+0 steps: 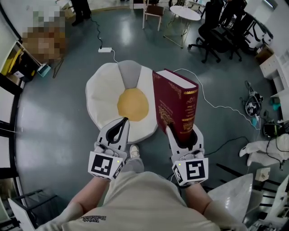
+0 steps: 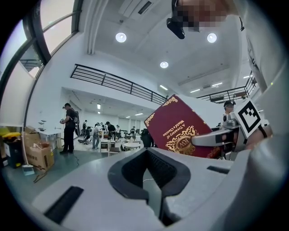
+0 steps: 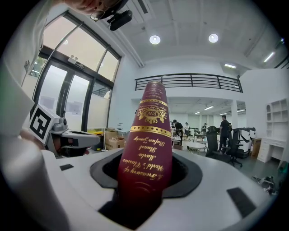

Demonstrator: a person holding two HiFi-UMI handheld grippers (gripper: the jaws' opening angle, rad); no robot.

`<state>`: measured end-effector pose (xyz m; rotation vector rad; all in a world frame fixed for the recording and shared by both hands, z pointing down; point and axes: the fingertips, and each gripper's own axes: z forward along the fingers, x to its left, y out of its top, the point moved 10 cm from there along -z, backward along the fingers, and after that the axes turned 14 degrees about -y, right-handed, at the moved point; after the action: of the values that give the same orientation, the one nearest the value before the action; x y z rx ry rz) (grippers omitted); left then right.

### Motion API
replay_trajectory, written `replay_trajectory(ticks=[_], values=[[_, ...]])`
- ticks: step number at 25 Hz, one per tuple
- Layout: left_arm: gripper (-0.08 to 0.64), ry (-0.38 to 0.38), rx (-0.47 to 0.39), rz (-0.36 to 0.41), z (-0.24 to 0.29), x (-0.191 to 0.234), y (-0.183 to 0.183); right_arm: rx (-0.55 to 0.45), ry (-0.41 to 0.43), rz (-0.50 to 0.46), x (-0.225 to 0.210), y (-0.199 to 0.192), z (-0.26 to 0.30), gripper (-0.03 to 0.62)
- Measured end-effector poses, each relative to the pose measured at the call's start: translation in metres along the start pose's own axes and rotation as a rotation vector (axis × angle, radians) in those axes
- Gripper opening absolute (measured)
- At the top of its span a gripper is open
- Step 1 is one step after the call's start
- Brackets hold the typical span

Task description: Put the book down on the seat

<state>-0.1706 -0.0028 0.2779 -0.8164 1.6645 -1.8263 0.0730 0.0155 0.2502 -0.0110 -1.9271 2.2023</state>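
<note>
A thick dark-red book (image 1: 174,103) with gold lettering stands upright in my right gripper (image 1: 183,133), whose jaws are shut on its lower end. Its spine (image 3: 149,149) fills the middle of the right gripper view. The seat (image 1: 106,90) is a floor cushion shaped like a fried egg, white with a yellow centre, lying on the grey floor just ahead and left of the book. My left gripper (image 1: 123,121) hangs over the seat's near edge, shut and holding nothing. The left gripper view shows the book's front cover (image 2: 178,131) to its right.
A power strip (image 1: 104,49) with a cord lies beyond the seat. A round white table (image 1: 185,12) and black office chairs (image 1: 216,31) stand at the back right. A white cable (image 1: 212,103) and clutter (image 1: 264,151) lie to the right. My shoe (image 1: 134,151) is by the seat.
</note>
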Motion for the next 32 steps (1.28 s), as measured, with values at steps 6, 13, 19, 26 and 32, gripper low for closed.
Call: replay_trajectory(ticks=[6,13,19,26,32], values=[[0.003,-0.009,0.000,0.002,0.017,0.049,0.011,-0.002,-0.002,0.006,0.010,0.018,0.047,0.222],[0.003,-0.021,-0.006,-0.003,0.030,0.074,0.010,-0.017,-0.022,0.016,0.011,0.022,0.076,0.222],[0.003,-0.012,-0.001,-0.017,0.053,0.074,0.023,-0.006,-0.014,0.013,-0.013,0.035,0.089,0.222],[0.003,0.044,-0.013,-0.019,0.071,0.060,0.023,-0.010,0.056,0.013,-0.032,0.030,0.095,0.222],[0.003,0.065,-0.014,-0.016,0.078,0.052,0.025,-0.007,0.101,0.017,-0.041,0.028,0.104,0.222]])
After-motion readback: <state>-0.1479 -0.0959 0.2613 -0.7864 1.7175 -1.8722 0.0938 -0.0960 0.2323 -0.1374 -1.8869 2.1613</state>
